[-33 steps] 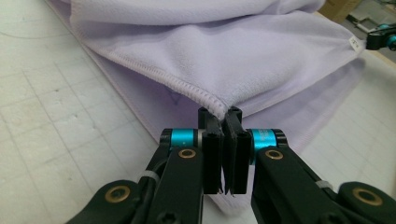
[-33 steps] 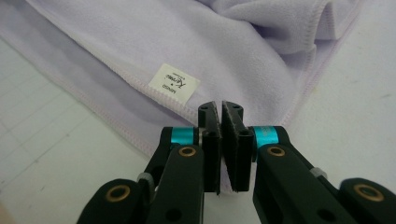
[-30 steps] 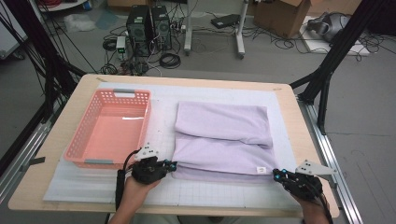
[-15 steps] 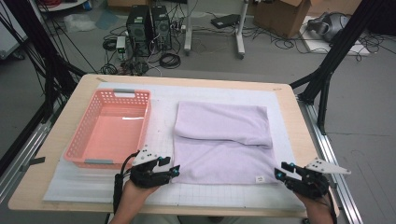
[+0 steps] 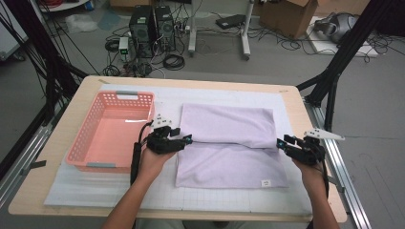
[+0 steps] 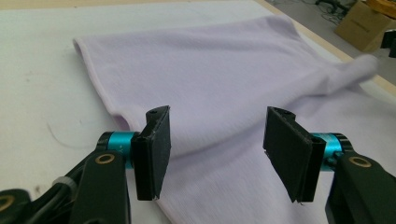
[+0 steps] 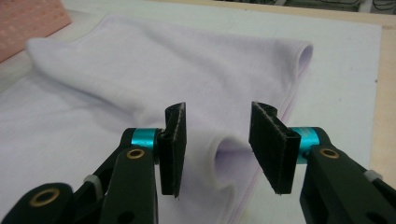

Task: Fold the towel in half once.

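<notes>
Lying across the white mat [image 5: 95, 188], a lilac towel [image 5: 229, 143] is folded so its far half overlaps the near half, the fold edge running between the two grippers. Left gripper [image 5: 186, 139] sits at the towel's left edge, jaws spread wide; in the left gripper view [image 6: 217, 154] the folded edge passes just ahead of and below the gap, nothing pinched between the pads. Right gripper [image 5: 282, 143] sits at the towel's right edge, jaws likewise apart; in the right gripper view [image 7: 217, 149] a rounded tuck of the fold lies directly ahead of the gap, between the two pads' lines but not clamped. A small white label [image 5: 266, 182] shows on the towel's near right corner, on the person's side of the right jaws. A pink plastic basket [image 5: 81, 143] stands just behind the left gripper, away from its jaw tips.
</notes>
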